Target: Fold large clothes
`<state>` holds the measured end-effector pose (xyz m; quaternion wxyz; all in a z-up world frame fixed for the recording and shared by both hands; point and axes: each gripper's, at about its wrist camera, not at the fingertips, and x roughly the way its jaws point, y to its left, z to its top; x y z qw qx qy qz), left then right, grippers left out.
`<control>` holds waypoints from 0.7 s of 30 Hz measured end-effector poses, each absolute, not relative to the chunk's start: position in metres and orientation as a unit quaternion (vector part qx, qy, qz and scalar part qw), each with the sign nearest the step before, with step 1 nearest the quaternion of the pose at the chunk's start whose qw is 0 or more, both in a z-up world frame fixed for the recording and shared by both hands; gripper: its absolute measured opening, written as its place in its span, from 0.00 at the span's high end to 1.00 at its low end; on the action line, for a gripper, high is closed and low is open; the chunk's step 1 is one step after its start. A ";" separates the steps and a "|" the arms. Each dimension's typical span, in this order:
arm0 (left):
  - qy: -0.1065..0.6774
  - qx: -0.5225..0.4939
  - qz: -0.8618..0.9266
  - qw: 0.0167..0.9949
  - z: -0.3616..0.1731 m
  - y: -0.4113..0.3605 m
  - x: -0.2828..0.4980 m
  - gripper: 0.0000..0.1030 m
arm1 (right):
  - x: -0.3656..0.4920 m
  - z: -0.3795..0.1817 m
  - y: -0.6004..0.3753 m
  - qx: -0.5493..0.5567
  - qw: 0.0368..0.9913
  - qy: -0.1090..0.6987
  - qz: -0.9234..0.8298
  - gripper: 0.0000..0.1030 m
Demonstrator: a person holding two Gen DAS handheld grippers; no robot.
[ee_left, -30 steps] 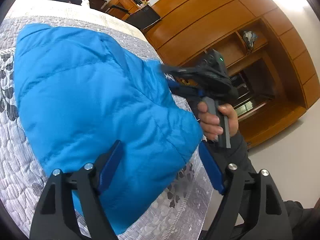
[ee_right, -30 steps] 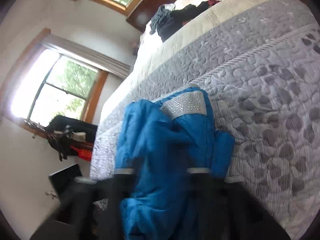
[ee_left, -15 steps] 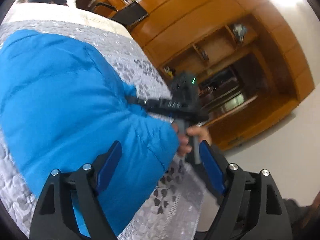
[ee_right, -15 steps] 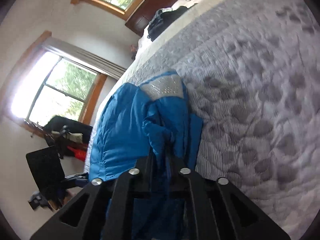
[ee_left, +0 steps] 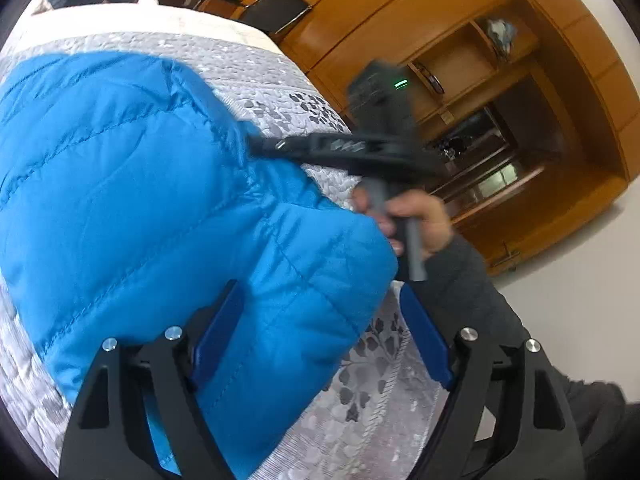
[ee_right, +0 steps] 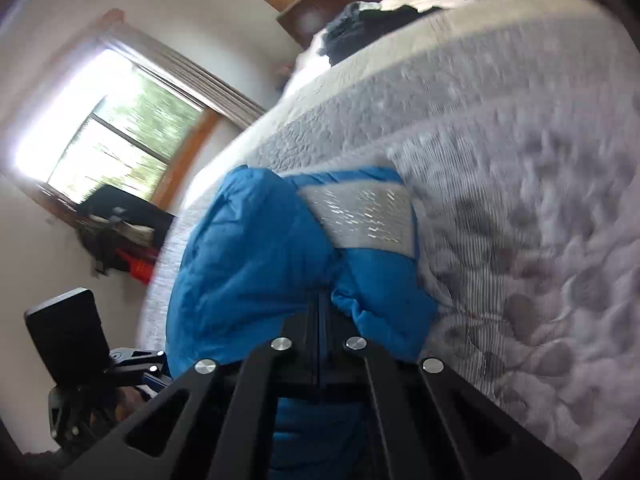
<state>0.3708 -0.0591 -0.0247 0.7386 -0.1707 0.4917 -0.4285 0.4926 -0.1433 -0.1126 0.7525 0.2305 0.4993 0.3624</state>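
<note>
At the bottom of the left wrist view the left gripper is seen spread wide, its blue pads set on either side of the near corner of the blue jacket; nothing is pinched between them. The jacket is laid on the grey quilt at the bed's near edge, filling the left and centre of that frame.

The jacket is judged to be light, soft and puffy, with a smooth shell that may slip; a fold is likely to spring back unless pressed flat. A stitched seam or a hem would be the surest place to take hold, with a full bunch of fabric rather than the outer skin alone.

In the centre of the same view the right gripper is shown from the side, reaching into the jacket's far edge, with a hand on its grip.

Only the right wrist view shows that these jaws are closed tight on a gathered fold of the jacket at lower centre, and that a silvery lining is exposed just beyond. The window at upper left and the dark clothes at the bed's far end also appear there. The wooden wardrobe at upper right is shown by the left view alone.
</note>
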 end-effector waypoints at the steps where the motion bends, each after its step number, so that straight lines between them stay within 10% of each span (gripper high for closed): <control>1: 0.491 -0.162 -0.426 0.743 -0.025 -0.062 0.369 0.23 | 0.492 -0.126 -0.147 0.250 0.745 0.496 0.370 1.00; 12: 0.457 -0.226 -0.444 0.737 -0.005 -0.018 0.329 0.19 | 0.400 -0.021 -0.142 0.160 0.785 0.418 0.429 0.97; 21: 0.479 -0.236 -0.420 0.734 -0.042 -0.018 0.333 0.26 | 0.382 -0.102 -0.139 0.151 0.768 0.474 0.403 1.00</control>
